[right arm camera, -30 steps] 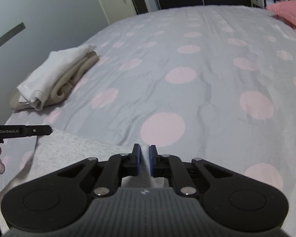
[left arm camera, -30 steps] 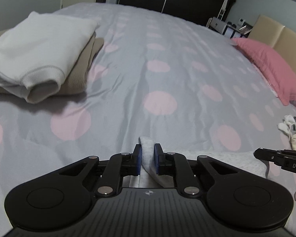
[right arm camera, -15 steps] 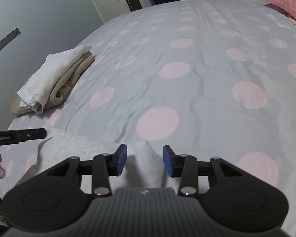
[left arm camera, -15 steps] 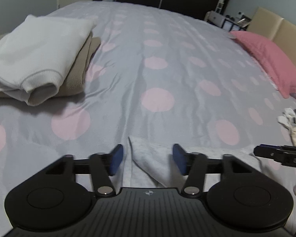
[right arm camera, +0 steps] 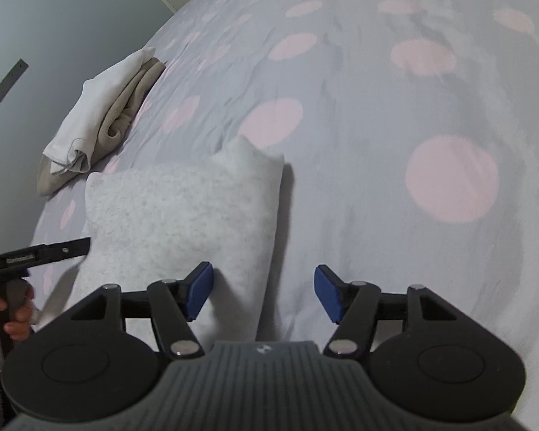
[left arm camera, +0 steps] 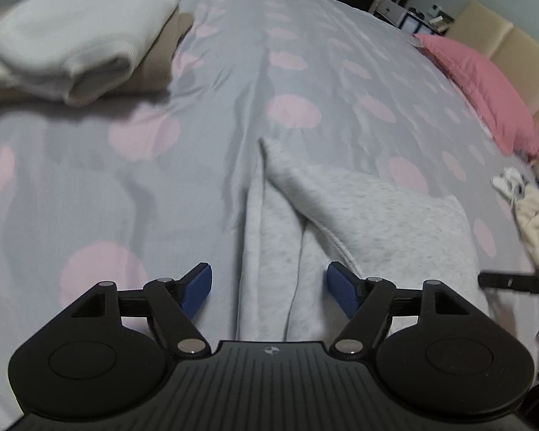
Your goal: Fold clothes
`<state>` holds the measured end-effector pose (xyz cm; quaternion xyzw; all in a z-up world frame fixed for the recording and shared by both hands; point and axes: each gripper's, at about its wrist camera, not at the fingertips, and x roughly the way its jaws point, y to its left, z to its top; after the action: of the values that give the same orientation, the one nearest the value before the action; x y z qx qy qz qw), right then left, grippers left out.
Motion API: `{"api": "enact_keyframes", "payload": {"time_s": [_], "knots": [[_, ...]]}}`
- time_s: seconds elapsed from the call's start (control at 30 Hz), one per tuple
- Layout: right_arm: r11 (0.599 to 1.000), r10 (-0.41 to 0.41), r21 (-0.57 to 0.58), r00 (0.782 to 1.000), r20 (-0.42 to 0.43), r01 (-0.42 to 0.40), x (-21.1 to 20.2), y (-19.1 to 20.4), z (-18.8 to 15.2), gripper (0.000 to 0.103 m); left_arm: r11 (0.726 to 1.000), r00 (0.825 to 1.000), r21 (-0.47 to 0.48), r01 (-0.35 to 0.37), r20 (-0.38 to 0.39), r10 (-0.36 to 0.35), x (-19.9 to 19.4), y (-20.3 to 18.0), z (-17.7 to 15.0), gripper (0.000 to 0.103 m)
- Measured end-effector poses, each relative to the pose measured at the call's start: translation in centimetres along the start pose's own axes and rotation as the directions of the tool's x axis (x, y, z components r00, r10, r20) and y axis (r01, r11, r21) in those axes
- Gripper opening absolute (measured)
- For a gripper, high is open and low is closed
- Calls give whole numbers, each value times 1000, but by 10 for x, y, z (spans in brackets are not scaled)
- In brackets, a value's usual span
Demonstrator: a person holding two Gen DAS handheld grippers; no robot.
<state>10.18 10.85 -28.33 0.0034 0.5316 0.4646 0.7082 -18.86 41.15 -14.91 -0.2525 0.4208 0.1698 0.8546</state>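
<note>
A light grey fleecy garment (left arm camera: pixel 359 212) lies folded on the bed, its top layer doubled over with a pointed corner at the far edge. My left gripper (left arm camera: pixel 269 289) hangs open just above its near left part, nothing between the blue pads. In the right wrist view the same garment (right arm camera: pixel 183 212) lies left of centre, and my right gripper (right arm camera: pixel 262 292) stands open over its right edge. A stack of folded clothes (left arm camera: pixel 75 32), white on beige, rests at the far left of the bed, seen too as the folded stack (right arm camera: pixel 100 122).
The bed cover (left arm camera: pixel 294 72) is grey with pink dots. A pink pillow (left arm camera: pixel 485 86) leans by the beige headboard at right. Loose pale clothes (left arm camera: pixel 535 215) lie at the right edge. A hand (right arm camera: pixel 14 316) holds the other gripper's handle at lower left.
Both grippers went from shut on the grey garment's edge to open, releasing it. Both then pulled back and up, so more of the folded garment shows now.
</note>
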Motion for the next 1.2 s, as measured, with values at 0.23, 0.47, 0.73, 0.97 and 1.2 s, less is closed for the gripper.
{"api": "enact_keyframes", "payload": {"time_s": [0.23,0.47,0.73,0.97,1.2], "knots": [[998,43,44,999,-20,-42,13,-6,-2,67,999,999,-36,41,-14,-41,16,10,-8,67],[995,82,66,996,-25,-80,23,-13,-1,68,995,996,-50,84,-25,-85,27,11,-15,42],[984,149,107,987,-53,-143,18,-20,-4,62,995,996,-38,92,-13,-92,24,-2,-17,23],[964,227,147,973,-27,-221,12,-23,-11,26,998,998,7,59,28,-59,12,-14,-18,17],[962,242,125,970,28,-243,-15,-15,-6,23,996,990,34,87,110,-90,-14,-31,-16,17]]}}
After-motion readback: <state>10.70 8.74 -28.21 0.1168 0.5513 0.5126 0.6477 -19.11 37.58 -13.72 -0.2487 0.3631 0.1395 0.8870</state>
